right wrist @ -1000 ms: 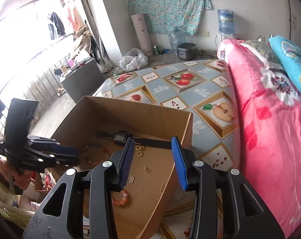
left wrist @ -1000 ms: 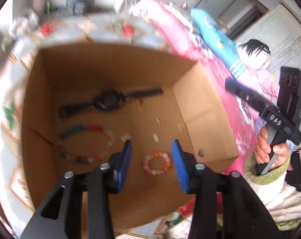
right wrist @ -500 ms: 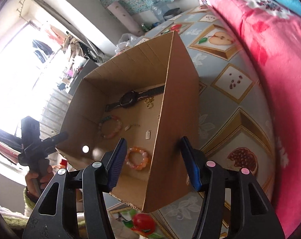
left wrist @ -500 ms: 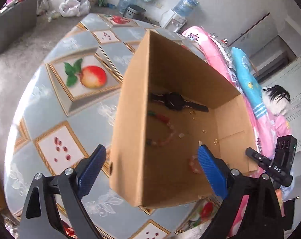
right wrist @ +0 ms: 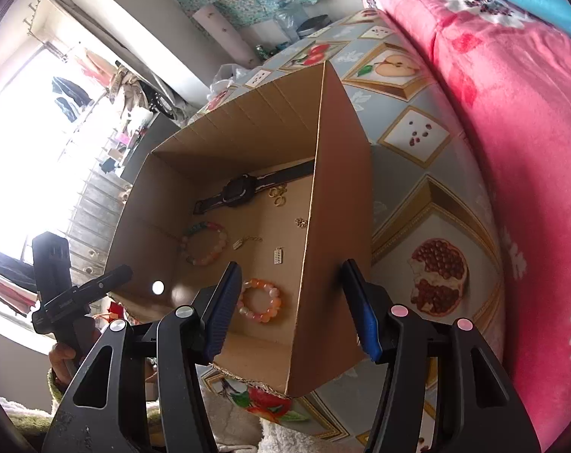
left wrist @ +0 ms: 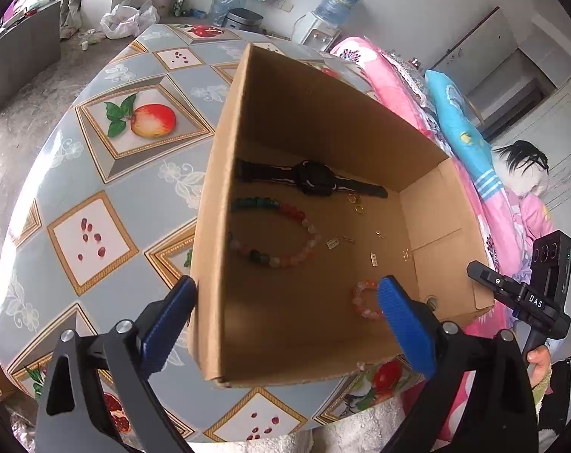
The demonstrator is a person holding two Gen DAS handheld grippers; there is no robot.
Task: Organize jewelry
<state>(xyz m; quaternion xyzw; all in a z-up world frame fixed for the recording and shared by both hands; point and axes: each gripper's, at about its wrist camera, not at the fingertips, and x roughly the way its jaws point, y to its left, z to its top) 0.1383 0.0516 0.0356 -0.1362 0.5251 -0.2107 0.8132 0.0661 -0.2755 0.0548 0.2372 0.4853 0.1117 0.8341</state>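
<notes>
While both claws straddle its walls, cardboard box (left wrist: 323, 120) holds watch (left wrist: 315, 182), bracelets (left wrist: 281, 234).

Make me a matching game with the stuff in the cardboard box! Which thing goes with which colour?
Things:
1. watch
2. small bracelet
3. rings
4. big bracelet

Colours:
A. gold
B. black
C. orange and pink
D. green, red and pale pink beads

Pairs: 1-B, 2-C, 3-A, 4-D
</notes>
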